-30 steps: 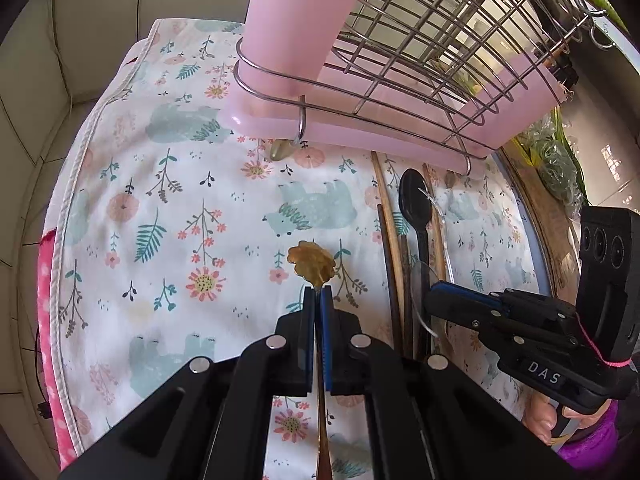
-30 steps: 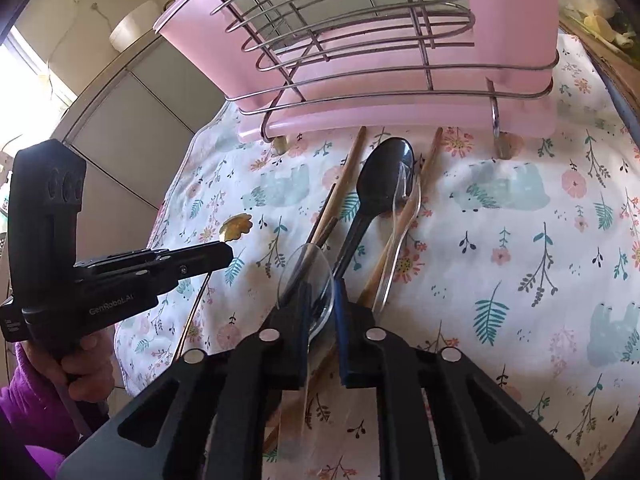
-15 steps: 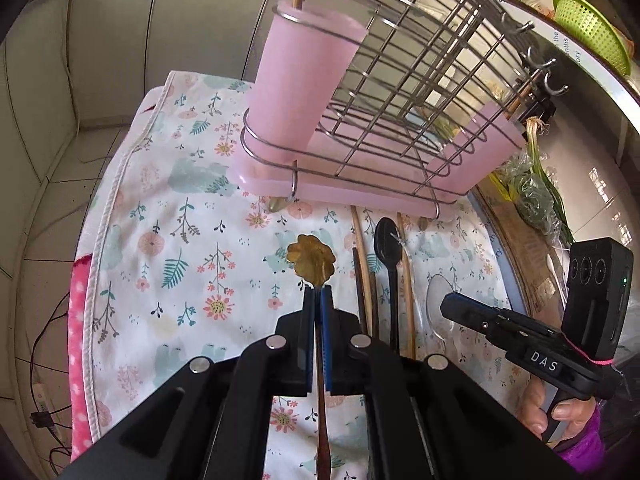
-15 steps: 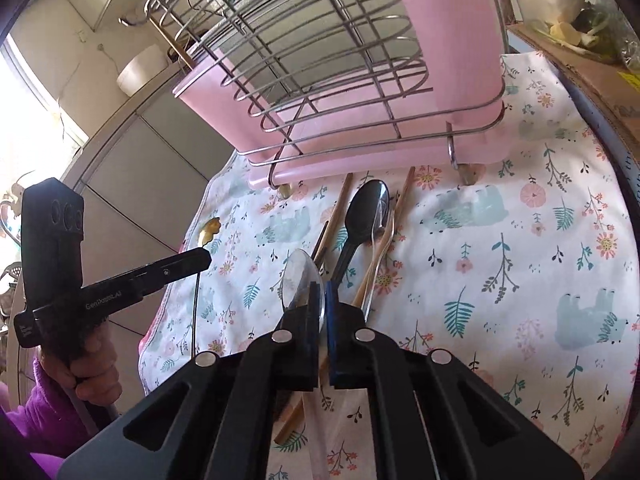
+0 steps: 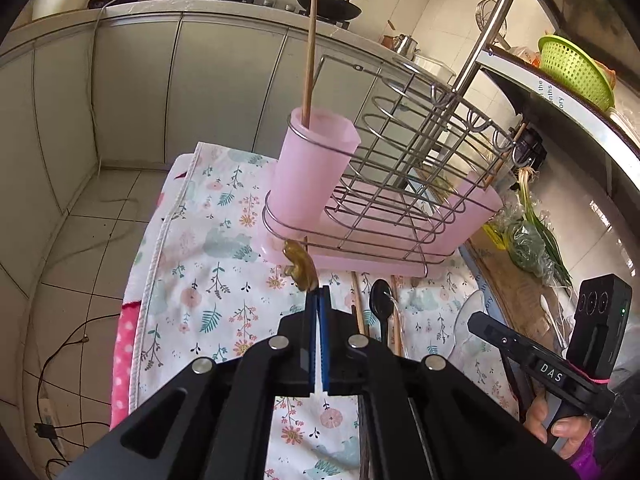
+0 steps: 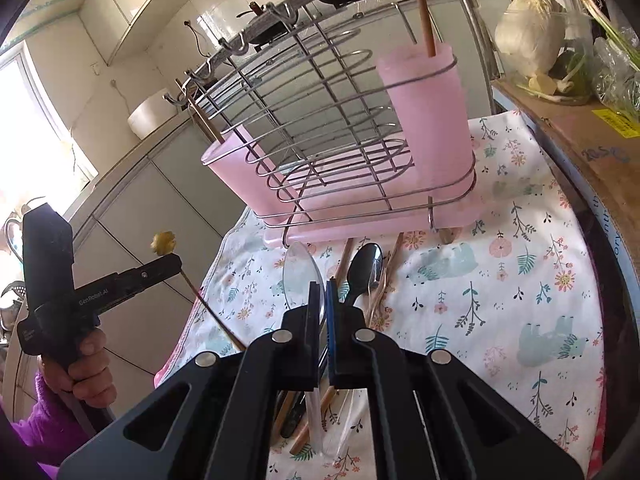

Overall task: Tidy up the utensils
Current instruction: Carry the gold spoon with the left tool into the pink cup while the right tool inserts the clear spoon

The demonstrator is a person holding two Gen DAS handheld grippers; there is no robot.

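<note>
My left gripper (image 5: pixel 317 294) is shut on a gold flower-headed spoon (image 5: pixel 299 265) and holds it in the air in front of the pink cup (image 5: pixel 312 172) of the wire utensil rack (image 5: pixel 404 184). It also shows in the right wrist view (image 6: pixel 163 242). My right gripper (image 6: pixel 323 286) is shut on a clear plastic spoon (image 6: pixel 299 276), lifted above the floral cloth (image 6: pixel 500 280). A black spoon (image 6: pixel 362 270), wooden chopsticks (image 6: pixel 344 260) and another clear spoon lie on the cloth below the rack. One chopstick (image 5: pixel 308 60) stands in the pink cup.
A second pink cup (image 6: pixel 232 168) sits at the rack's other end. A cardboard box with greens (image 5: pixel 528 240) borders the cloth. A green colander (image 5: pixel 576 68) sits on a shelf. Kitchen cabinets and floor lie beyond the table edge.
Both grippers have risen well above the cloth with their spoons. The rack now appears farther and lower, with its cup tops visible.
</note>
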